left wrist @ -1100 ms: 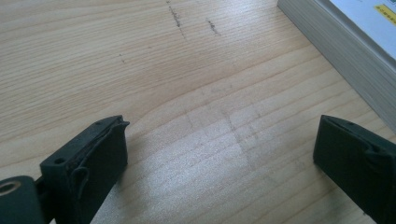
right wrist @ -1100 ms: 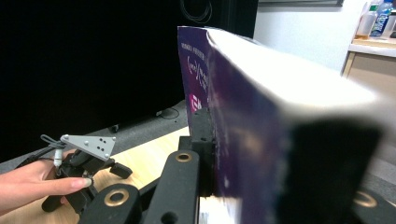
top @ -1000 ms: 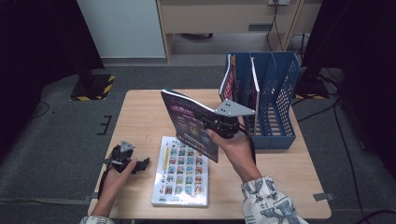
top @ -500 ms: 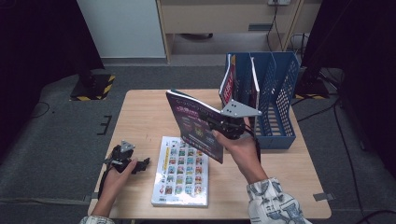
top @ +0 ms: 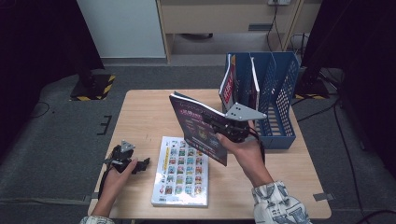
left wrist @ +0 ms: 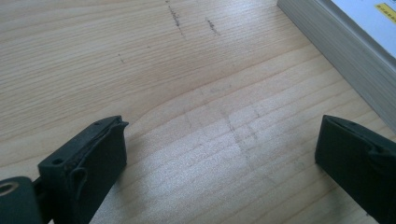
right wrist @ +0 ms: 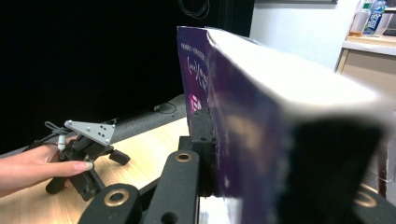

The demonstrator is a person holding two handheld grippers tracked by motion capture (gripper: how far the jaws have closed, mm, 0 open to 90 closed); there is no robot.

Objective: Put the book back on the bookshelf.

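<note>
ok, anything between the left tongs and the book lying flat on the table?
Nothing: bare wood table between the left tongs and the flat book, seen in the left gripper view; the high view agrees.

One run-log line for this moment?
right hand-held gripper: shut on purple book, lifted | left hand-held gripper: open, on table
</note>
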